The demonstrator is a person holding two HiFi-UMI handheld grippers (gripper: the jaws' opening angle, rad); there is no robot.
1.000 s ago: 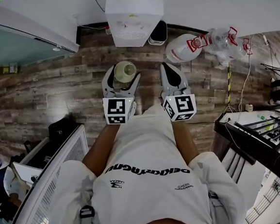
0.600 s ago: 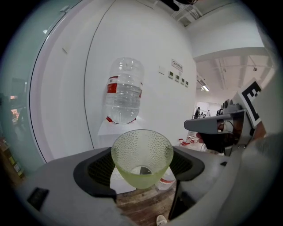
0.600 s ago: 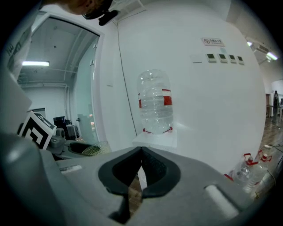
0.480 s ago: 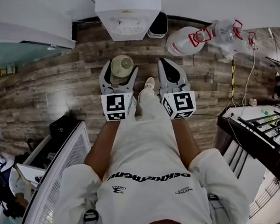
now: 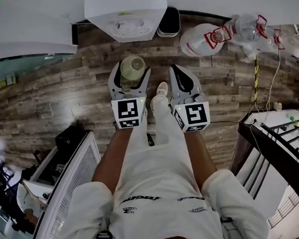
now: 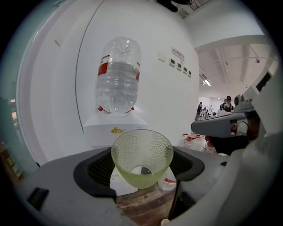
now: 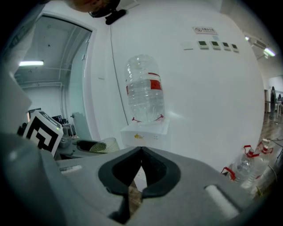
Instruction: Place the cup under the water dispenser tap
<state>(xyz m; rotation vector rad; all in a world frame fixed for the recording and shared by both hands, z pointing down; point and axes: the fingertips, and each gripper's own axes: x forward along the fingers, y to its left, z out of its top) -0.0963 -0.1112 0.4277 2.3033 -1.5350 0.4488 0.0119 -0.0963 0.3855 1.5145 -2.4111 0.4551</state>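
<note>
Left gripper (image 5: 130, 74): its jaws are clamped on either side of the cup (image 5: 132, 68), a pale green textured tumbler held upright with its mouth open and nothing inside. In the left gripper view the cup (image 6: 142, 156) sits squarely between the dark pads. The hold looks the same as a second ago, with no slip or tilt.

Water dispenser (image 5: 126, 11): it stands against the wall at the far edge of the floor (image 5: 48, 94), straight ahead of the cup. It fills more of the head view than a second ago, and a shoe (image 5: 160, 89) has come forward between the two grippers. Judgement: the person has stepped closer, so the approach is under way. The cup remains well apart from the cabinet and is carried over bare floor. The tap cannot be made out in any view; in the left gripper view the cup covers the front of the dispenser (image 6: 116, 128) below its bottle (image 6: 118, 75).

Right gripper (image 5: 179, 72): closed and empty, its tips meeting with nothing between them (image 7: 140, 153). It travels beside the left one and takes no part in the hold.

Right of the dispenser: a dark bin (image 5: 169, 22) stands just beside it, and spare bottles (image 5: 201, 39) lie further along the wall, clear of the path.

Assessment: carrying is sound and placement is not yet begun. The remaining approach needs the tap located before the cup goes in.
</note>
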